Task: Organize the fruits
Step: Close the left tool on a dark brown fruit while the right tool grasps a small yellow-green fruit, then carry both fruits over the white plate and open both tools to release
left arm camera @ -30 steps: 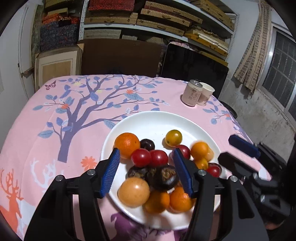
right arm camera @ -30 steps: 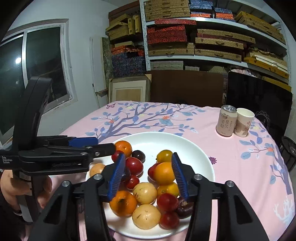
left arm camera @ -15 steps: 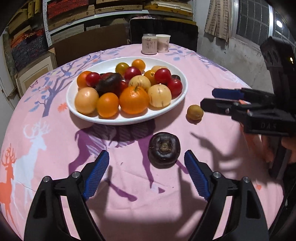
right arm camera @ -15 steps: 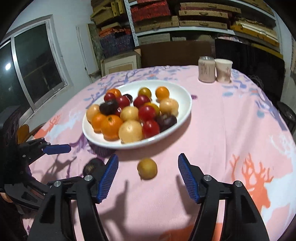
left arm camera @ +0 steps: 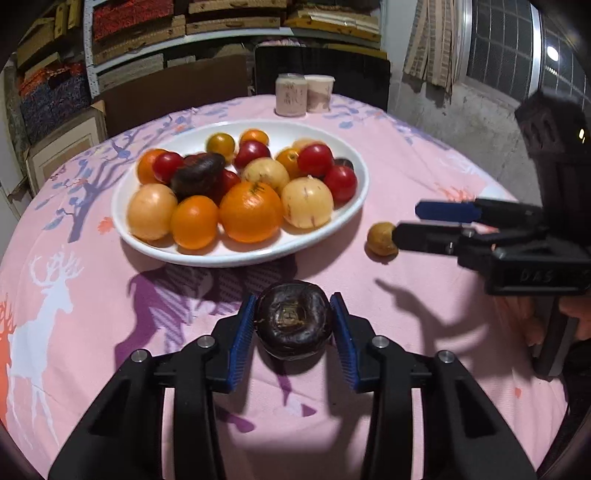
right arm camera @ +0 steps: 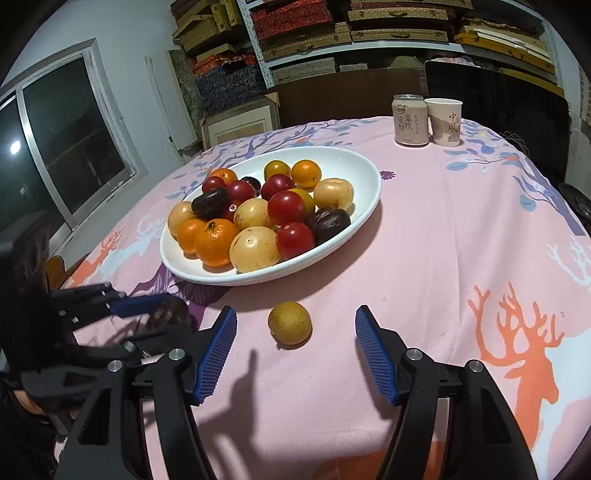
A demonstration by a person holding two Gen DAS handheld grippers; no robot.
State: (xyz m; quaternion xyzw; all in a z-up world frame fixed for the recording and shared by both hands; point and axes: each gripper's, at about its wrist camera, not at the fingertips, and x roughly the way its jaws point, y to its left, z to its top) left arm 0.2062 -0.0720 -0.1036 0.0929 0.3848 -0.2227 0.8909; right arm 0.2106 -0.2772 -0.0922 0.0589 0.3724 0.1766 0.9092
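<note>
Left gripper [left arm camera: 292,325] jaws just closed, blue pads pinching dark wrinkled round fruit [left arm camera: 292,323] on pink tablecloth [left arm camera: 406,155], right gripper [right arm camera: 295,347] fingers spread around small yellow-brown round fruit [right arm camera: 290,323], not touching

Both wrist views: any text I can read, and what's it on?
"DAS": moulded on the right gripper body.
"中国风": paper cup; last character uncertain.
Can: vertical Chinese print, too blurred to read.
Shelf boxes: no legible text.

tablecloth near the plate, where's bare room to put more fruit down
Free: the cloth right of the white plate, out to the can and paper cup. Crowded: the near edge, where the left gripper closes on the dark fruit and the right gripper brackets the small yellow fruit.
</note>
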